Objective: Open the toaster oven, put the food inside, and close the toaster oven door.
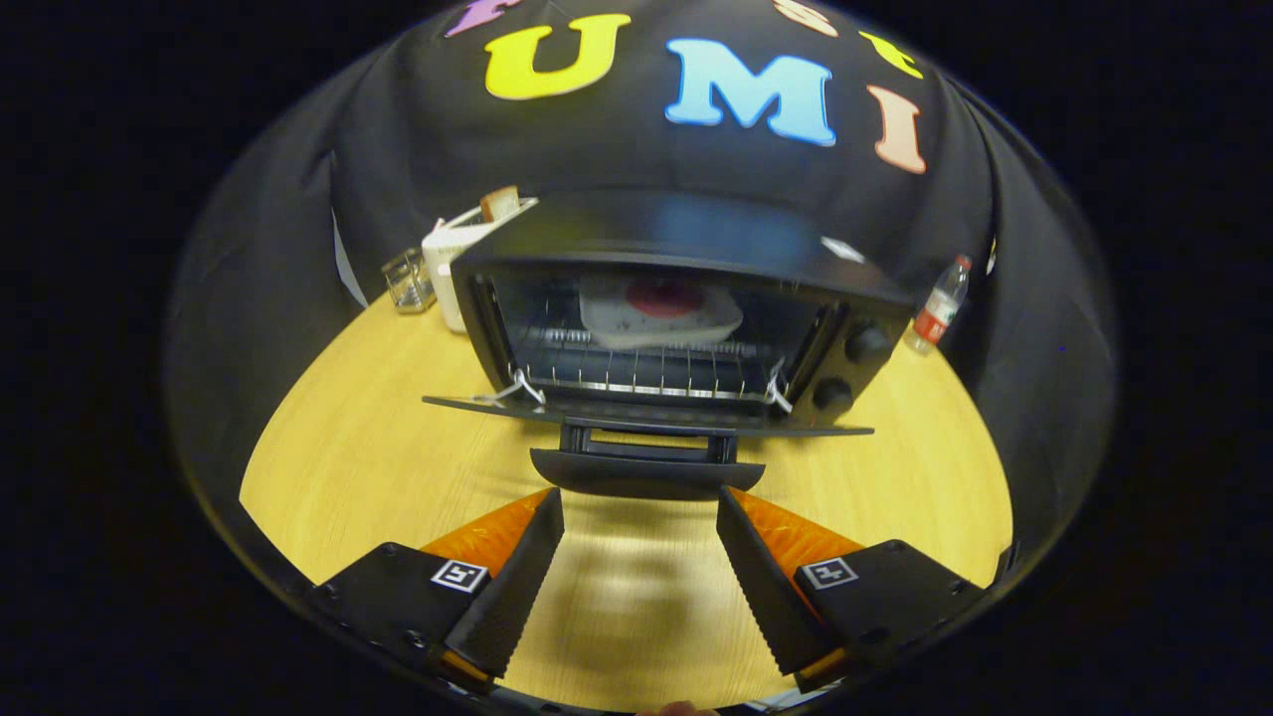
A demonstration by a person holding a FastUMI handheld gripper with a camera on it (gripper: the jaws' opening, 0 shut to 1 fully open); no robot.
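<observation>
Jaws are held apart and empty just short of the door handle. Inside the open toaster oven at the desk's far edge, food is already racked; closing remains.

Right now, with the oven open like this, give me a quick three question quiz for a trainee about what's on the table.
1. True or false: the toaster oven door is closed.
2. Where is the plate of food? A) on the table B) on the rack inside the oven C) between the fingers
3. What stands just ahead of the open gripper?

Key: 1 false, the door lies folded down. 2 B. 3 The door handle; the fingers are spread and hold nothing.
</observation>
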